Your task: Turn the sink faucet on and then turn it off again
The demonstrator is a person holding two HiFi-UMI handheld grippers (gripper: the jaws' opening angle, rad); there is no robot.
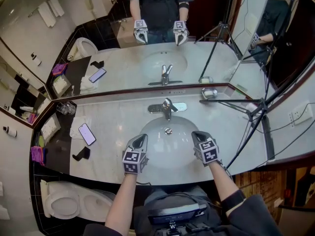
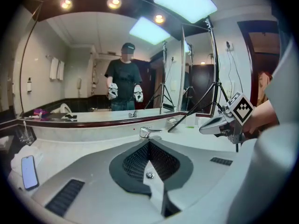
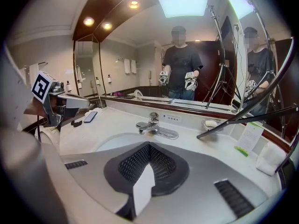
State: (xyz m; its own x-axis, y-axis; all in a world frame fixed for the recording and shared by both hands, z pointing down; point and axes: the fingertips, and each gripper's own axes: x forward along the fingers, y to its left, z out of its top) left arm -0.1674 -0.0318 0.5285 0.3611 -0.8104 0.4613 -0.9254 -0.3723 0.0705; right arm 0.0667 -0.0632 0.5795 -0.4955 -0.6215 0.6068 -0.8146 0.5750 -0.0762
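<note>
- Marble-look pale counter (image 1: 113, 117) runs below a wide wall mirror (image 1: 147, 28), with an oval white sink (image 1: 170, 151) set into its middle.
- The chrome faucet (image 1: 167, 107) stands at the sink's back rim, spout pointing toward the person, a single lever on top.
- The left tongs (image 1: 141, 138) hover over the near left part of the sink, well short of the faucet. Their jaws are pressed together with nothing between them.
- The right tongs (image 1: 199, 133) hover over the near right part of the sink, also apart from the faucet. Their jaws meet in the same way and hold nothing.
- Each pair of tongs carries a cube printed with black-and-white square markers, with no letters on them.
- A small white label plate (image 3: 172, 118) sits on the wall just behind the faucet; its print is too small to read.
- A white card (image 3: 251, 136) with a green mark stands at the counter's right end; its wording cannot be read.
- A smartphone (image 1: 87, 133) lies flat on the counter left of the sink.
- A soap dish (image 1: 209, 93) sits right of the faucet, near the mirror.
- Black tripod legs (image 1: 246, 107) cross the counter's right side.
- In the mirror, a person in dark clothing holds both tongs.
</note>
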